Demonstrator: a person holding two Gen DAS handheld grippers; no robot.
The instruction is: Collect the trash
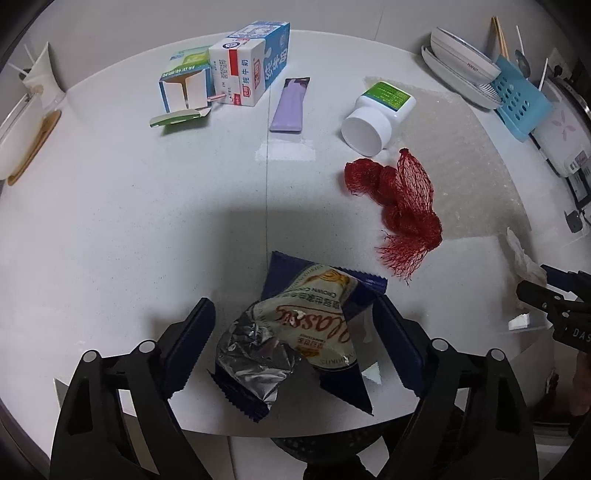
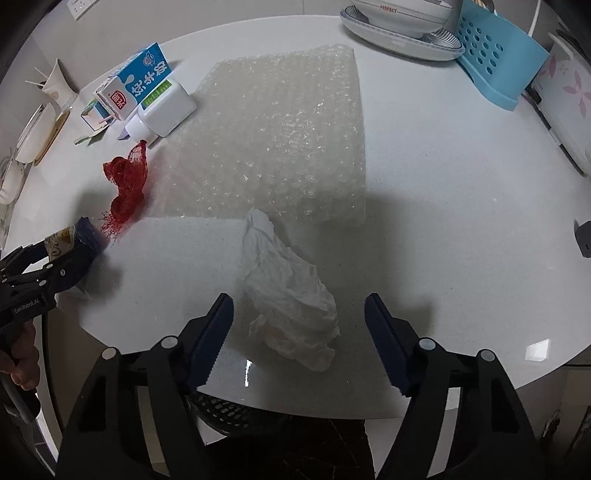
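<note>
Left wrist: 2 cartons [image 1: 240, 70], 1 wrapper [image 1: 295, 328] btwn spread left gripper [image 1: 291, 343]; right gripper [image 2: 299, 343] spread round 1 tissue [image 2: 291, 295].

A round white table [image 2: 461, 206] with a faint speckle fills most of the room in view, its glossy top catching small bright patches of overhead light near the front edge and crossed by broad soft shadows. Behind it runs a pale wall [image 2: 207, 14] with a white socket plate [image 2: 82, 6] high up on the left. Below the table's near rim a dark perforated basket [image 2: 225, 410] stands on a light floor [image 1: 255, 458].
</note>
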